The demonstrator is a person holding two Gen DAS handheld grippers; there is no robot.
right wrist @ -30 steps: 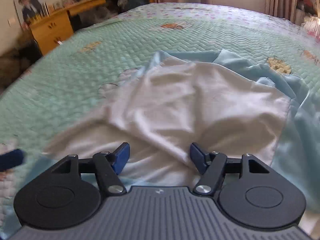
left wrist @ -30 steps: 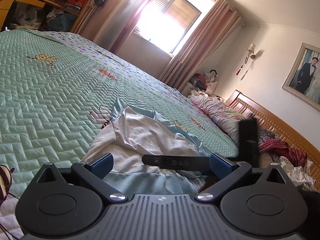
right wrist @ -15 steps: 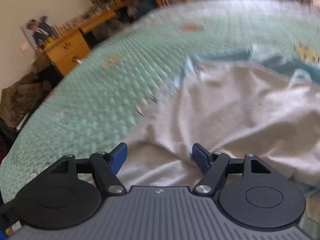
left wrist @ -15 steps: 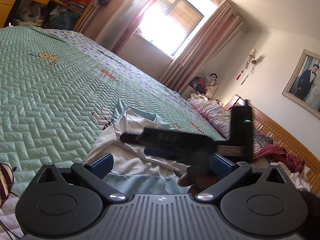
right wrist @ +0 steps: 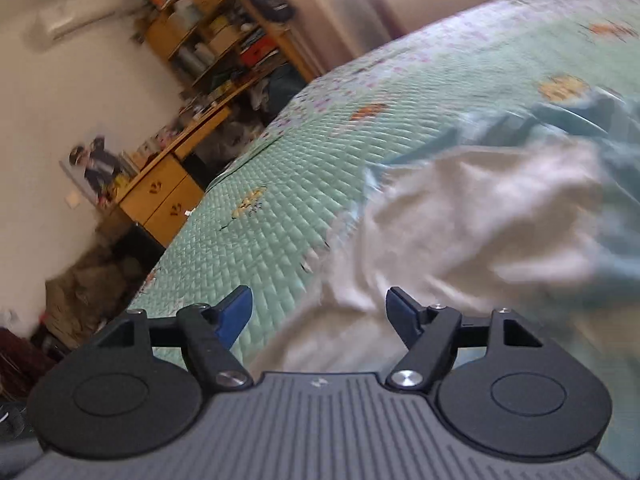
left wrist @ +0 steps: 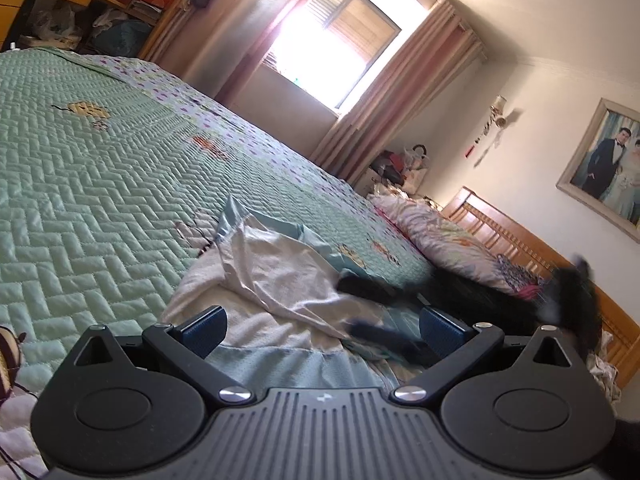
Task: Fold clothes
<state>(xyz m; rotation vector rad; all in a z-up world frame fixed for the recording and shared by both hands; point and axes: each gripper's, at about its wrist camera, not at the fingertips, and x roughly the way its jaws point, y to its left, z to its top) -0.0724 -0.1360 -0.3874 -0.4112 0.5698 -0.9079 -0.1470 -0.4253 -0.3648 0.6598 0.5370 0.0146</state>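
Nowhere legible writing; rumpled garment (left wrist: 276, 276) on bedspread (left wrist: 100, 184)

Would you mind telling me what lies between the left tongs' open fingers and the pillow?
In the left wrist view, the crumpled white garment and the blurred right tongs.

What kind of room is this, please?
Most likely a lived-in home bedroom: a large bed under a green quilted bedspread, a wooden slatted headboard with a floral pillow, and a curtained window.

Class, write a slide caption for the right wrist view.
Open right gripper above white garment on green quilted bedspread.
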